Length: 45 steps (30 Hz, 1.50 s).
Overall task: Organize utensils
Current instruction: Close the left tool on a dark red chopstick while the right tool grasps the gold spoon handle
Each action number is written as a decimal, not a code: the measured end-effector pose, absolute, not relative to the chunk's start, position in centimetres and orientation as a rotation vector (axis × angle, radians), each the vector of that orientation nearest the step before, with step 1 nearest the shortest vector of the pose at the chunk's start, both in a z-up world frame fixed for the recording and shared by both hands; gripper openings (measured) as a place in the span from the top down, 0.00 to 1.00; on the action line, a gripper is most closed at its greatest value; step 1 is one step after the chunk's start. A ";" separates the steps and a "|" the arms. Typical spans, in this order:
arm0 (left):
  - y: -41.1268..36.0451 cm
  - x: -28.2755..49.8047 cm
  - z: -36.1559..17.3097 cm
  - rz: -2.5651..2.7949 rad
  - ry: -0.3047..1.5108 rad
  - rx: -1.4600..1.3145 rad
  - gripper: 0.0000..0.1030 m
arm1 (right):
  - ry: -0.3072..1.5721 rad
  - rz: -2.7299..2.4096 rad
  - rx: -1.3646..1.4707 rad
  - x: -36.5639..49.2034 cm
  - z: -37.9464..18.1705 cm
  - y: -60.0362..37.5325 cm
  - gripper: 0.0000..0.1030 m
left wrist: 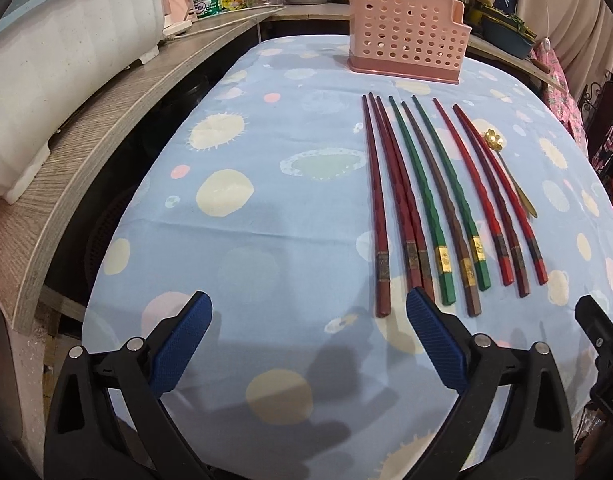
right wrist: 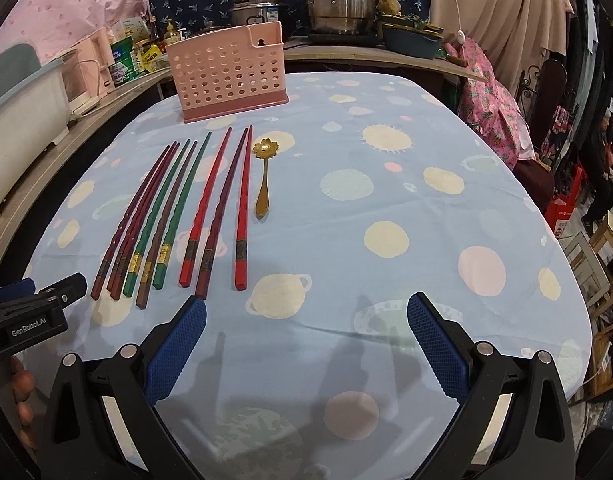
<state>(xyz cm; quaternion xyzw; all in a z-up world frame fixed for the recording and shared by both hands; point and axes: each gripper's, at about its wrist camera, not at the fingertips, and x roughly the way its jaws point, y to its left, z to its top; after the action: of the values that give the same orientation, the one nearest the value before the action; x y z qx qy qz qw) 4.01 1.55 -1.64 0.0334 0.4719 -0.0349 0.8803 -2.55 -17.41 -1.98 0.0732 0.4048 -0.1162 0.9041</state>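
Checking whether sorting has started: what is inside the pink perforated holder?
Nothing shows above the rim of the pink holder, and only pale backing shows through its holes. Its floor is hidden by the front wall, so a short item cannot be ruled out.

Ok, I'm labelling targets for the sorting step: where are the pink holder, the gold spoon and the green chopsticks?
pink holder (right wrist: 226,76): right wrist view, on its perforated front wall.
gold spoon (right wrist: 265,148): right wrist view, on its flower-shaped bowl.
green chopsticks (left wrist: 416,184): left wrist view, mid-shaft of the left one.
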 end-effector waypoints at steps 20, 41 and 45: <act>1.8 7.3 -3.0 -0.087 1.019 0.040 0.44 | 0.824 -0.189 0.170 2.5 -2.2 -18.3 0.15; 0.8 8.0 -2.8 -0.100 1.009 0.053 0.83 | 0.884 -0.138 0.213 8.3 -4.1 -18.7 0.72; 0.7 8.1 -2.9 -0.098 1.005 0.055 0.83 | 0.882 -0.143 0.175 8.4 -4.2 -18.2 0.74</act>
<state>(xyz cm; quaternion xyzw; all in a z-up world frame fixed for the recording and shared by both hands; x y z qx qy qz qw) 8.09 0.74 -2.86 0.0264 0.4812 -0.0472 0.8749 8.38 -18.17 -4.21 0.0845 0.4259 -0.0689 0.8982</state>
